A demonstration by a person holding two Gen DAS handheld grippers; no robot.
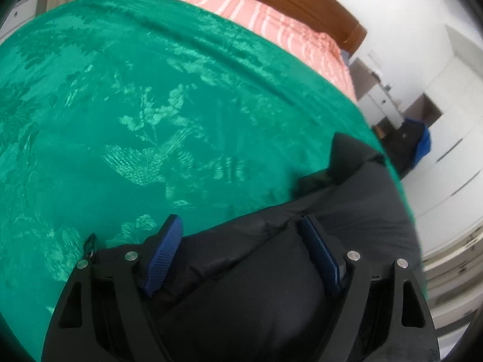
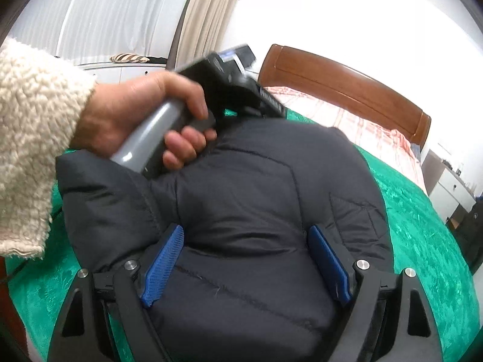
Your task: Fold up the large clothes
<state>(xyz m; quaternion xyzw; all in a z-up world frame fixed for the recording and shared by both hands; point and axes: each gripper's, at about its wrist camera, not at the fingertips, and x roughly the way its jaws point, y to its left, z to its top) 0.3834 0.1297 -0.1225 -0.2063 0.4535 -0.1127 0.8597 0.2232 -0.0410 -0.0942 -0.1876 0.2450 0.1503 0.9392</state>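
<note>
Dark puffy jacket (image 2: 256,199) on green bedspread (image 1: 126,114), left gripper (image 1: 241,241) and right gripper (image 2: 247,250) both spread wide above it, gripping nothing

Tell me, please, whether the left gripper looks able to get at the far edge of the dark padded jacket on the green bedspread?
Probably yes: the left gripper is open over the dark padded jacket, nothing covering its edge.

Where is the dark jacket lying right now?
In the right wrist view the jacket lies on the green bedspread, below the wooden headboard, under the open right gripper.
</note>
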